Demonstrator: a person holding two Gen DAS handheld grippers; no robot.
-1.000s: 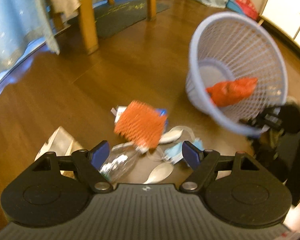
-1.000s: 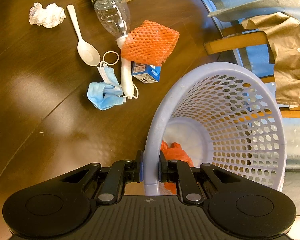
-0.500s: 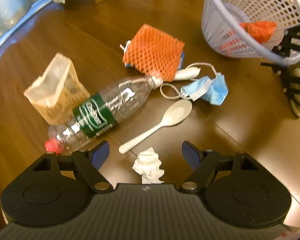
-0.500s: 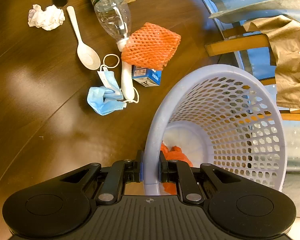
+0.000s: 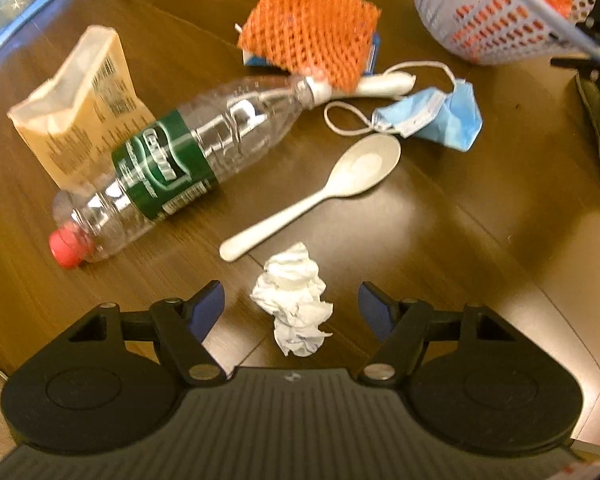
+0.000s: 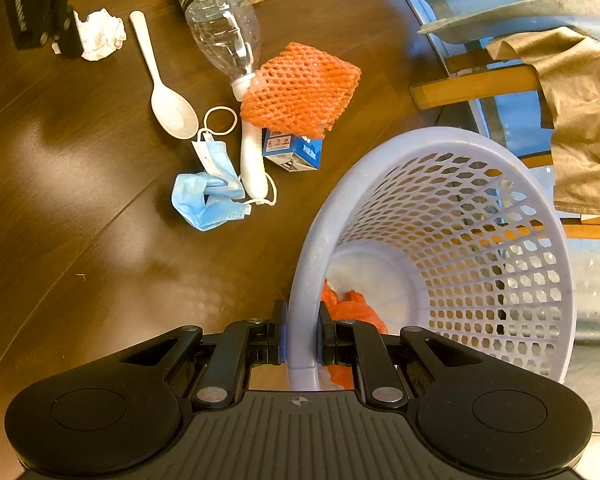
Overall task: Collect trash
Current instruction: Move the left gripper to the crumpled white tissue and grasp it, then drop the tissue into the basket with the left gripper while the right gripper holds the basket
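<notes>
The left gripper (image 5: 291, 307), jaws just narrowing yet spread, straddles the crumpled tissue (image 5: 294, 314) untouched. Only the right gripper's (image 6: 302, 340) view shows it pinching the basket (image 6: 512, 216) rim, orange bag (image 6: 350, 308) inside.

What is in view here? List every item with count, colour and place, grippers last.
crumpled tissue: 1, white, on the floor between the left gripper's fingers
plastic spoon: 1, cream, beyond the tissue
plastic bottle: 1, clear, green label, red cap, lying on its side
paper pouch: 1, tan, beside the bottle
foam fruit net: 1, orange, lying over the small carton
small carton: 1, blue and white, under the net
face mask: 1, light blue, near the spoon's bowl
white tube: 1, beside the mask
laundry-style basket: 1, lavender, tilted
orange bag: 1, inside the basket
left gripper: open, closing around the tissue
right gripper: shut on the basket's rim
</notes>
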